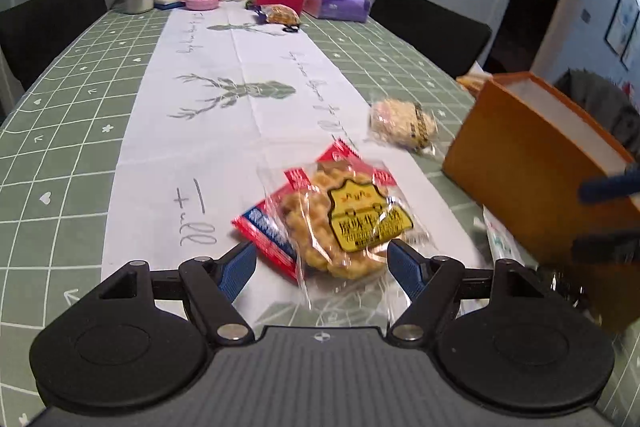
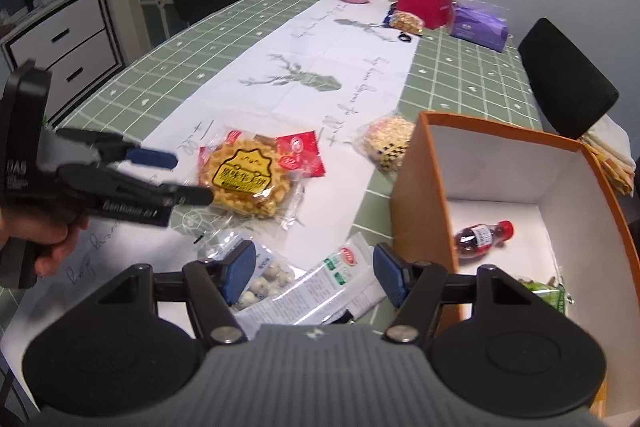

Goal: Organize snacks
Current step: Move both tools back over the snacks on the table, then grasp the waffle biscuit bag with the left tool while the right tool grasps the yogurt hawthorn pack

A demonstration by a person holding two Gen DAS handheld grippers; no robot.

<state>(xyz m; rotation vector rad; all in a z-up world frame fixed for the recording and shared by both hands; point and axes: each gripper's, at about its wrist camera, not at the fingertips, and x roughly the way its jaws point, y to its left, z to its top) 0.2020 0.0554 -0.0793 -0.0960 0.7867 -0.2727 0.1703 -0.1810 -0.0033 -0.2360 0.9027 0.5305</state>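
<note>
The left gripper (image 1: 322, 259), spread wide, flanks the waffle packet (image 1: 344, 223): light, crinkly, probably brittle; pinch its sealed edge. The right gripper (image 2: 314, 273) hangs apart.

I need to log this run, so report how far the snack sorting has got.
Done: a small bottle and a green packet lie in the orange box. In hand: nothing; the open left gripper reaches around the waffle pack, and the right gripper hangs open. Left: the waffle, rice-puff pack, ball snacks and white sachet.
</note>
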